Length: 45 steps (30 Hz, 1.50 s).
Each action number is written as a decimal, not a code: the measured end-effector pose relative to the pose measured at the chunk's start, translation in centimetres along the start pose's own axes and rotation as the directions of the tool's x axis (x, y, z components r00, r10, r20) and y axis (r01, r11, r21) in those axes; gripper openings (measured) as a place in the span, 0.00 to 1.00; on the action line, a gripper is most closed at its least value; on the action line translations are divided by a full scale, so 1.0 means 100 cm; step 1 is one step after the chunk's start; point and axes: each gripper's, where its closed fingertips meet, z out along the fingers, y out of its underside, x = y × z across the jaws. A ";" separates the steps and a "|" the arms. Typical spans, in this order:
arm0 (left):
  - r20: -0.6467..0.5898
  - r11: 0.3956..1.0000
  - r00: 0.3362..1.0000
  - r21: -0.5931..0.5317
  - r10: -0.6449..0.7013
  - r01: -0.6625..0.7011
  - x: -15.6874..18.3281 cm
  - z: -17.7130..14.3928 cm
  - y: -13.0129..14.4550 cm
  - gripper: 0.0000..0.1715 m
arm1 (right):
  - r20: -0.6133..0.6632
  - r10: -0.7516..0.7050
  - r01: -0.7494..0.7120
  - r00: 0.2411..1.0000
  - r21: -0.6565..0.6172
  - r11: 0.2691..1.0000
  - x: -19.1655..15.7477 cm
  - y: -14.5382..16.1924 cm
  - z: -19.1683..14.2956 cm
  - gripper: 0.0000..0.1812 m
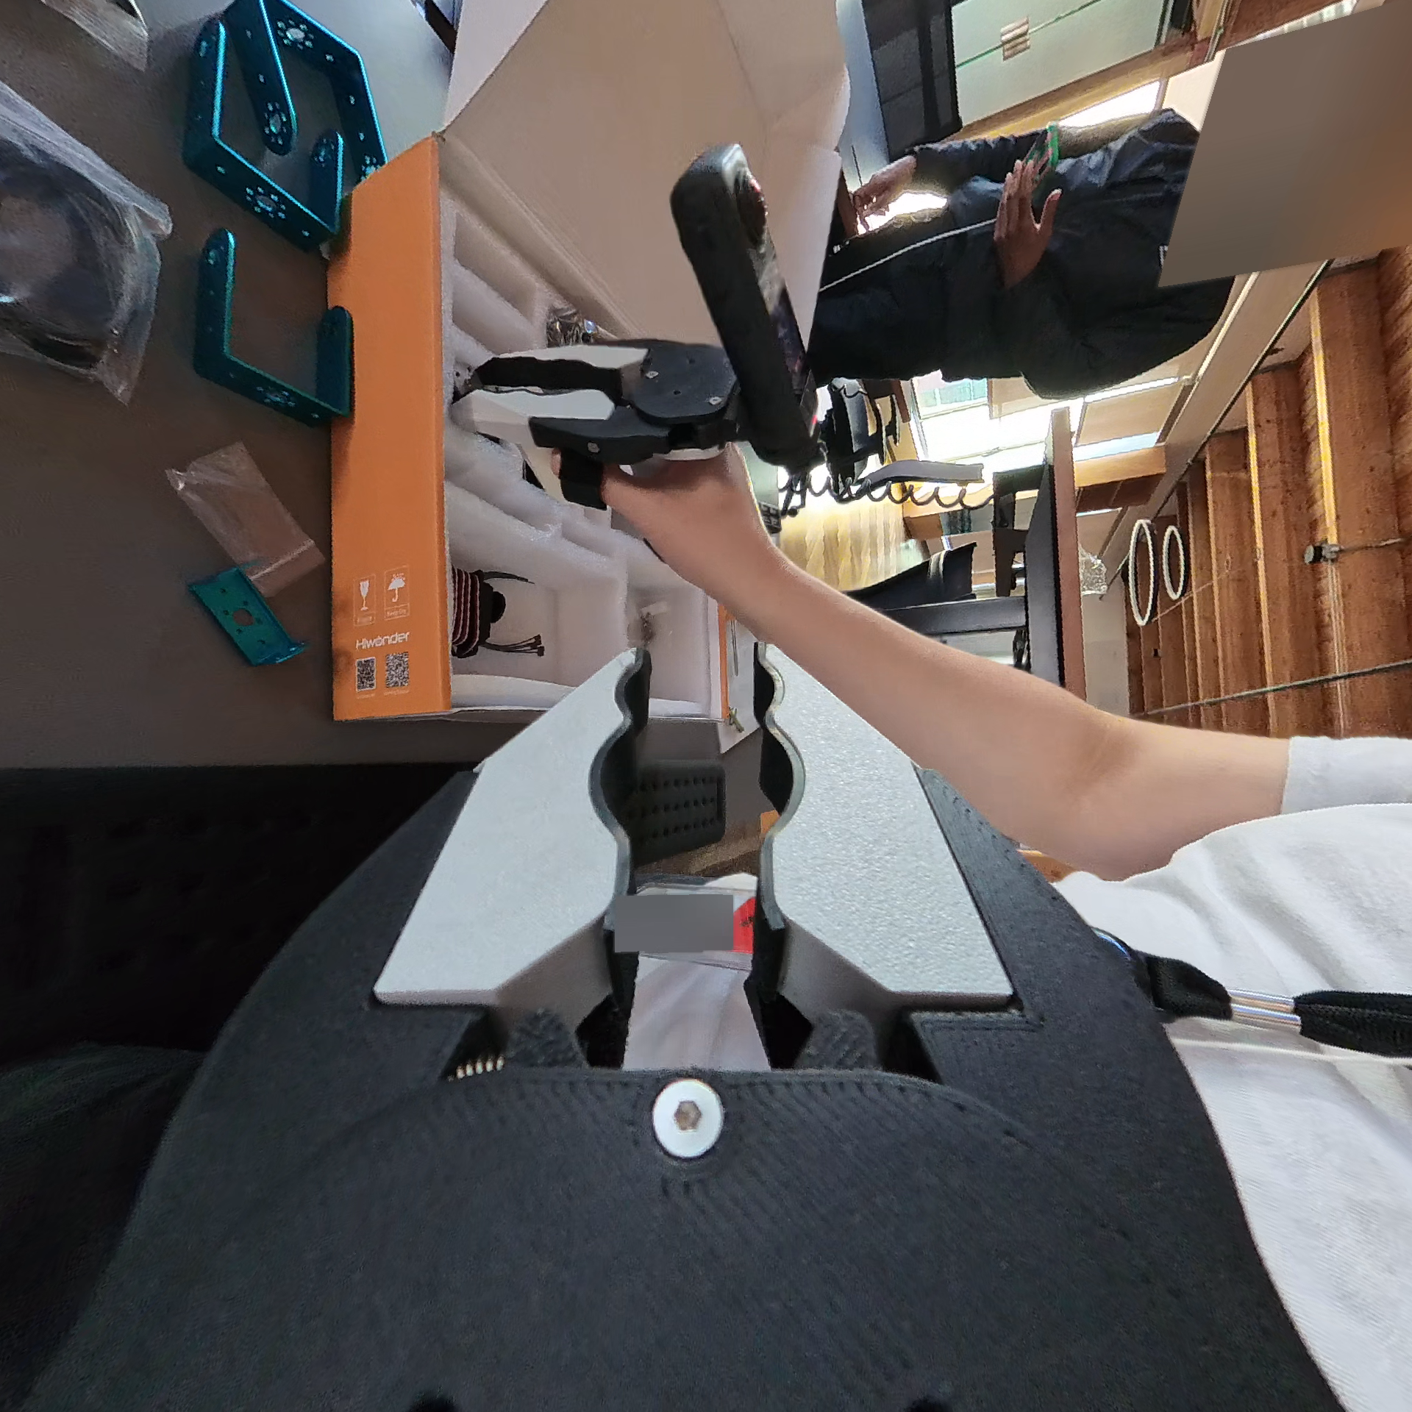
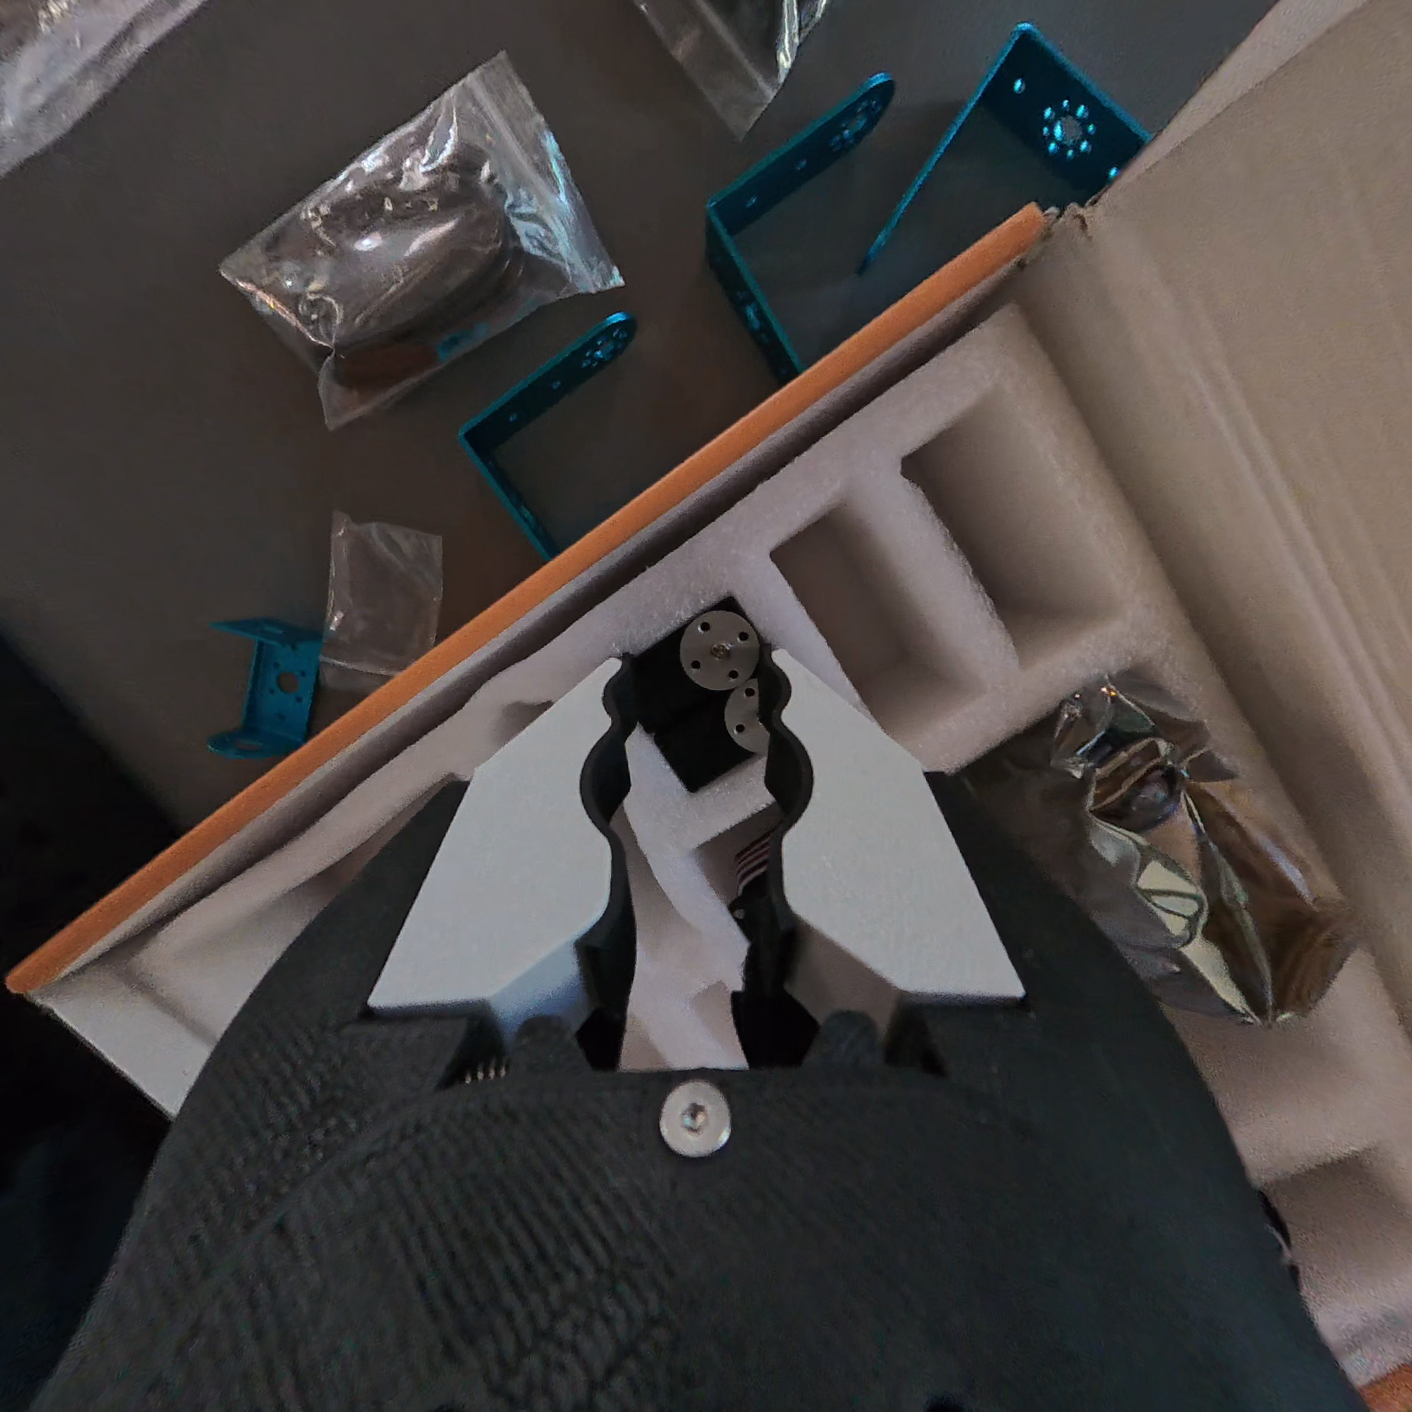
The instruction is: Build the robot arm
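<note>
My right gripper (image 2: 703, 680) reaches into an open orange box (image 2: 535, 550) lined with white foam (image 2: 863, 489). Its jaws stand on either side of a black servo (image 2: 691, 733) with silver discs, which sits in a foam slot, and they press on its sides. The left wrist view shows the same gripper (image 1: 477, 390), held by a hand, with its tips down in the foam of the box (image 1: 386, 428). My left gripper (image 1: 703, 668) hangs back near the box's near end, jaws apart with nothing between them.
Teal metal U-brackets (image 2: 535, 428) (image 2: 764, 252) and a small teal bracket (image 2: 267, 688) lie on the brown table (image 1: 114, 688) beside the box. A clear bag with a dark part (image 2: 412, 244), a small clear bag (image 2: 382, 596) and a silver foil bag (image 2: 1161, 863) are nearby. A person (image 1: 1031, 252) sits in the background. One gripper's finger ends stand about 25 centimeters off the other's.
</note>
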 end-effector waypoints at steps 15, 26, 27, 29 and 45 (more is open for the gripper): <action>0.130 0.961 0.964 -0.180 0.233 -0.208 -0.079 0.099 -0.012 0.17 | 0.002 0.053 -0.053 0.999 0.056 0.997 0.006 -0.003 -0.003 0.10; 0.291 0.883 0.850 -0.314 0.440 -0.350 -0.133 0.176 -0.013 0.29 | -0.002 0.025 -0.025 1.000 0.095 0.995 0.005 -0.003 -0.006 0.10; 0.300 0.880 0.842 -0.316 0.448 -0.355 -0.137 0.180 -0.019 0.29 | 0.001 0.027 -0.027 1.000 0.097 0.995 0.005 -0.003 -0.006 0.10; 0.297 0.878 0.847 -0.340 0.440 -0.337 -0.144 0.189 -0.022 0.29 | 0.006 0.023 -0.024 1.000 0.103 0.994 0.005 -0.003 -0.007 0.10; 0.293 0.899 0.885 -0.362 0.362 -0.248 -0.158 0.203 -0.015 0.24 | 0.003 -0.023 0.022 1.000 0.166 0.986 0.005 -0.002 -0.007 0.10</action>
